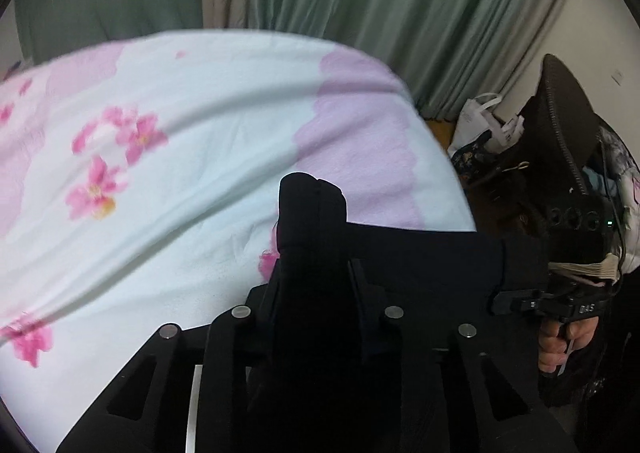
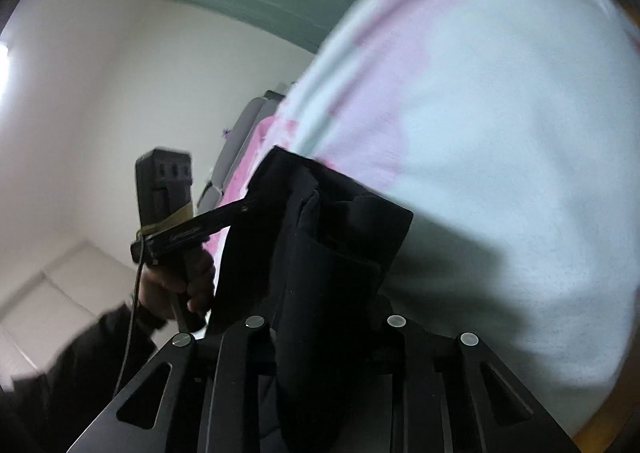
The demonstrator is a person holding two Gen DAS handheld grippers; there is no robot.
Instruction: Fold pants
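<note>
Black pants (image 1: 316, 221) clamped in both hand-held grippers.

Counts only:
- Black pants (image 1: 316, 221): one garment, bunched, lower centre of left wrist view; same garment lower centre of right wrist view.
- Grippers: two. Left gripper (image 1: 314, 265) lower centre of its own view; right gripper (image 2: 320, 293) lower centre of its own view.
- Hands on gripper handles: two. One hand (image 1: 560, 345) at right edge; other hand (image 2: 176, 285) at lower left.
- Flowered bedsheet (image 1: 200, 173): one.
- Green curtain (image 1: 380, 5): one, top of frame.
- White bag (image 1: 476, 121): one, right of frame.
- Dark wicker chair (image 1: 560, 109): one, right edge.
</note>
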